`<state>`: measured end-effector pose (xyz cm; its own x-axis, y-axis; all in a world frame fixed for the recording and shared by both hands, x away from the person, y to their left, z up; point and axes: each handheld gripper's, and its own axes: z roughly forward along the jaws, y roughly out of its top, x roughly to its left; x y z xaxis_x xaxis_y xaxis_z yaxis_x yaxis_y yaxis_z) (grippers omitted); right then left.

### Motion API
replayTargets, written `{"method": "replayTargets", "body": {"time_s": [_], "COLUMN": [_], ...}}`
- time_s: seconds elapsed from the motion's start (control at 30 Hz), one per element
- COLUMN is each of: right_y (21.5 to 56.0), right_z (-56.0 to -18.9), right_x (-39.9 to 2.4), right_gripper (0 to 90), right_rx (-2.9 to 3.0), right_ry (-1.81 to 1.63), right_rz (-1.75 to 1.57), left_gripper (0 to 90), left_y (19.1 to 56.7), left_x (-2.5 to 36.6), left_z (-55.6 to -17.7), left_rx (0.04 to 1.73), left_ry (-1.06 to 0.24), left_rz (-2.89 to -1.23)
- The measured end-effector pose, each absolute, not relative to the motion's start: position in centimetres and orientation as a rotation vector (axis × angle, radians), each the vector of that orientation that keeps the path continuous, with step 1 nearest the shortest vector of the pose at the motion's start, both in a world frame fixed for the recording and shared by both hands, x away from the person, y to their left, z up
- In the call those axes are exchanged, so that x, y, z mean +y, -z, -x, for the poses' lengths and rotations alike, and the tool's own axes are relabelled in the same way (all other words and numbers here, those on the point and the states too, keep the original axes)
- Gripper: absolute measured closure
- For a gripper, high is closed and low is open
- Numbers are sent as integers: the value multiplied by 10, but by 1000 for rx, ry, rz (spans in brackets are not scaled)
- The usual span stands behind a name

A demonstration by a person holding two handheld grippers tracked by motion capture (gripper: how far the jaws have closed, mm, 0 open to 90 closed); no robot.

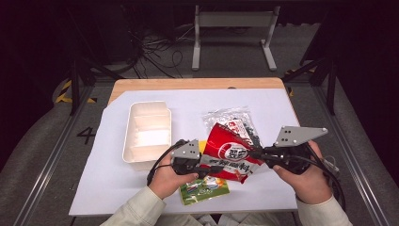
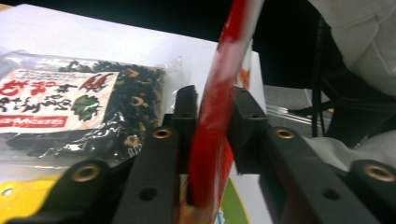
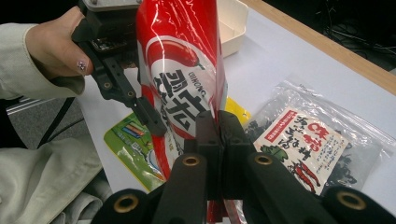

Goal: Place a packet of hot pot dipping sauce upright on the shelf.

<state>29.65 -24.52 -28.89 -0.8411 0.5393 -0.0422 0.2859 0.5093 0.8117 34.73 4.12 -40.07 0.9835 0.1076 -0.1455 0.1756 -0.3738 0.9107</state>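
My left gripper and my right gripper each pinch an edge of the glossy red plastic snack bag, holding it raised between them above the white-covered table.

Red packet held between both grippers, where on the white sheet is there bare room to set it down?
Free patches: the far strip of the white sheet beyond the white tray, and the right part past the clear dark-filled bag. Crowded: the near middle, where the red packet, green packet and both hands sit.
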Motion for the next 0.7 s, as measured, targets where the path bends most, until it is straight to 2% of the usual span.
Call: {"method": "replayTargets", "body": {"time_s": [0.17, 0.33, 0.4, 0.6, 0.7], "right_y": [289, 290, 290, 290, 290], "right_z": [-297, -298, -298, -299, -300], "right_x": [-245, -246, -247, -255, -259], "right_gripper": [872, 850, 809, 547, 452], "right_rx": [2458, 2451, 2429, 2295, 2265], "right_ry": [-1256, -1271, -1296, -1479, -1507], "right_rz": [-679, -670, -665, -698, -717], "left_gripper": [826, 840, 842, 846, 847], "left_y": [396, 393, 393, 393, 389], "left_x": [44, 47, 49, 59, 63], "left_z": [-345, -345, -346, -350, -351], "left_rx": [209, 224, 231, 249, 251], "left_ry": [115, 108, 107, 89, 92], "left_rz": [-1976, -1971, -1963, -1960, -1927]}}
